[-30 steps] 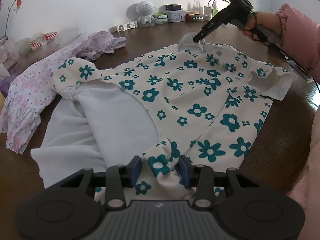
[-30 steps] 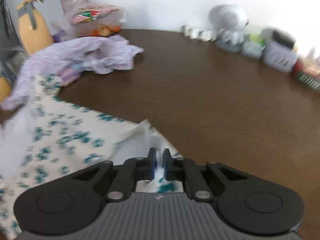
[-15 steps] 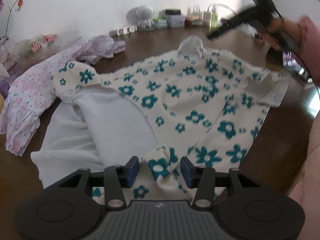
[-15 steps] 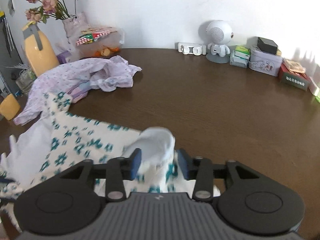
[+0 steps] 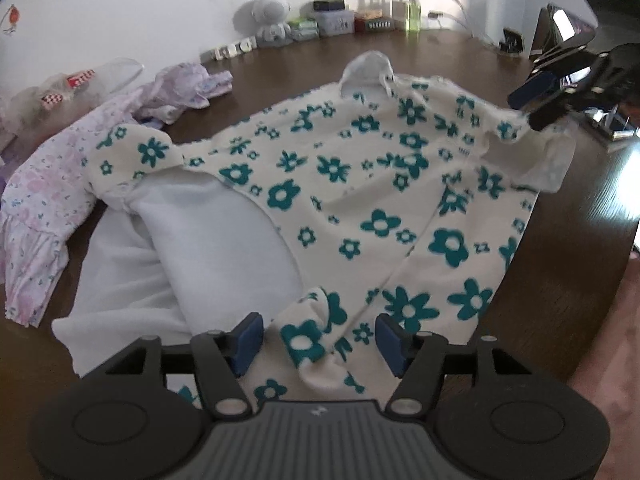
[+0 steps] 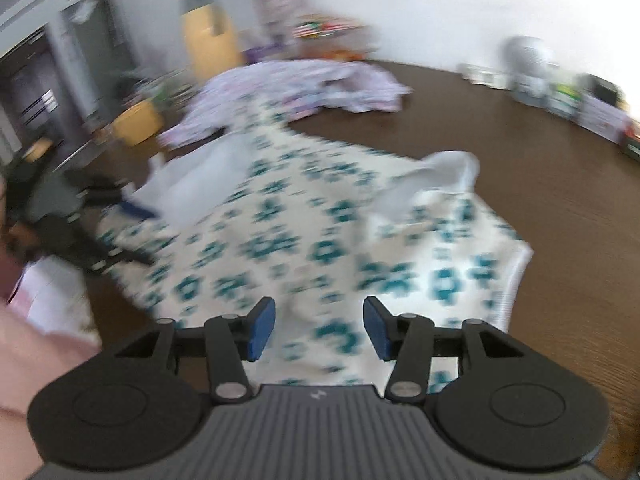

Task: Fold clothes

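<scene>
hand-held gripper (image 5: pixel 320 346) near pink dress (image 5: pixel 44 208)

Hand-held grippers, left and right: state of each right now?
Left hand-held gripper: open, jaws just widened, flowered garment bunched between them, unpinched.
Right hand-held gripper: open, holding nothing, above the garment.

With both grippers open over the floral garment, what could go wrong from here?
1. The bunched sleeve between the left gripper pads may stay crumpled and get folded in.
2. The white lining lies flipped open, so the floral garment may fold unevenly.
3. The right gripper view is blurred; regrasping could miss.
</scene>
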The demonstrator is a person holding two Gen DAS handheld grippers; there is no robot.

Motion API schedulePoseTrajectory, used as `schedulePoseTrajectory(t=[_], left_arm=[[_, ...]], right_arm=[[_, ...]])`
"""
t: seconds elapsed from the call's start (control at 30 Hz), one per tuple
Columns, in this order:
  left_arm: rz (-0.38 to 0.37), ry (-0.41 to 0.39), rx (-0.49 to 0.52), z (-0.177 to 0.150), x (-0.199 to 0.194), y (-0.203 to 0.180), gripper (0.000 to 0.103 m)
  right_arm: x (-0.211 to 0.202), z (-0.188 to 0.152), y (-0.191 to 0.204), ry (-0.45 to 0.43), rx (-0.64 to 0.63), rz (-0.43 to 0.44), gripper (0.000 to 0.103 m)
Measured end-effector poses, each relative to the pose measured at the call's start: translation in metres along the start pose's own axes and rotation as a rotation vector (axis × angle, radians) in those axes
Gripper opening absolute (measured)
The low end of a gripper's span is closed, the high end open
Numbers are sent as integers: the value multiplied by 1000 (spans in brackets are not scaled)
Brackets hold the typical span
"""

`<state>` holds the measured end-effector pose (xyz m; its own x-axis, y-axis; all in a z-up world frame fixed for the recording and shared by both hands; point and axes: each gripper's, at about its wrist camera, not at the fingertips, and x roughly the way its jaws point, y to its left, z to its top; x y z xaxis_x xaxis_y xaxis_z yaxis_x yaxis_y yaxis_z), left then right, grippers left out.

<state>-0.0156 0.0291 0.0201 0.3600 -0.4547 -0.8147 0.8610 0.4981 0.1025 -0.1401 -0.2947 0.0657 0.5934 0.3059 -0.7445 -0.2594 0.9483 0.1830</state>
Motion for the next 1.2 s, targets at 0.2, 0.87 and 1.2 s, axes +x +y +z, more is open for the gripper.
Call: schedulePoseTrajectory(t=[0.2, 0.87, 1.2], left_arm=[[-5, -5, -14, 0, 0, 1, 54], [-45, 40, 63, 1, -13, 7, 20], [-10, -114, 77, 29, -32, -2, 53]], right_arm=[[38, -9, 30, 111, -111, 53, 45], [40, -18, 26, 271, -33, 219, 13], [20, 38, -31, 20, 59, -187, 45]])
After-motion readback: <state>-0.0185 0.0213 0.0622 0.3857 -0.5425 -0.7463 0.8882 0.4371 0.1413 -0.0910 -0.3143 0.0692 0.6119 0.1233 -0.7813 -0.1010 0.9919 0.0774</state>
